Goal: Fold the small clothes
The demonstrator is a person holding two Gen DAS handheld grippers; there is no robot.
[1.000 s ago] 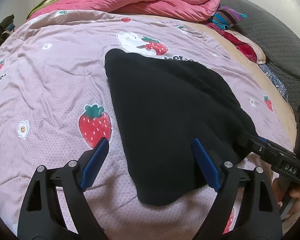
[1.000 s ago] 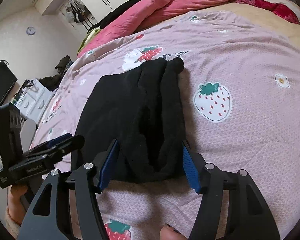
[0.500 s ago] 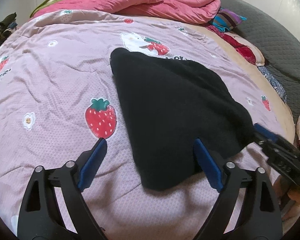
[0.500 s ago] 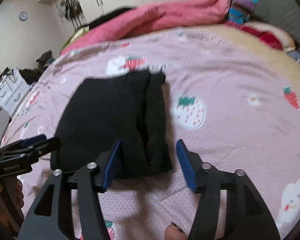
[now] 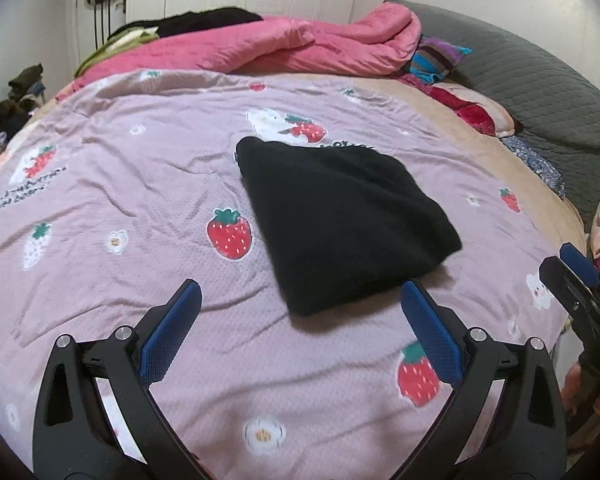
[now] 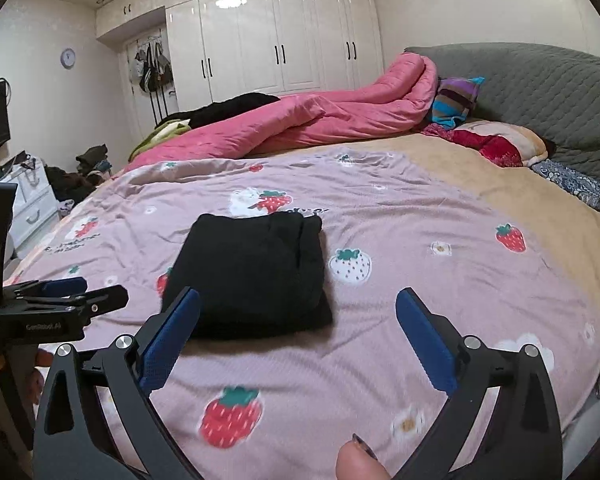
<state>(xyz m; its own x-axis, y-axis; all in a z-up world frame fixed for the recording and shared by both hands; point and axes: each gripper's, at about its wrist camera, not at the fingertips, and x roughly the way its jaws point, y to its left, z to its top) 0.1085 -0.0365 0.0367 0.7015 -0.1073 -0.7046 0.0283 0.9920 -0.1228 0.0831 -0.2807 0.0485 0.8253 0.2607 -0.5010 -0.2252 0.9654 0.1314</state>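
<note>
A folded black garment (image 5: 340, 220) lies flat on the pink strawberry bedspread (image 5: 120, 200), in the middle of the bed. In the right wrist view the same black garment (image 6: 252, 276) shows as a neat rectangle with a thick folded edge on its right. My left gripper (image 5: 300, 300) hangs in front of the garment's near corner, its jaws opening wide, nothing between them. My right gripper (image 6: 298, 308) stands back from the garment's near edge, jaws opening wide and holding nothing. Each gripper shows at the edge of the other's view.
A pink quilt (image 6: 320, 120) is heaped along the far side of the bed, with dark clothes (image 6: 228, 108) behind it. Pillows (image 6: 496, 140) and a grey headboard (image 6: 540, 84) are at the right. White wardrobes (image 6: 280, 40) line the back wall.
Both grippers drew back and up from the black garment, which now lies free. The right gripper's jaws spread from around the garment's folded edge to wide open; the left opened a little more.
</note>
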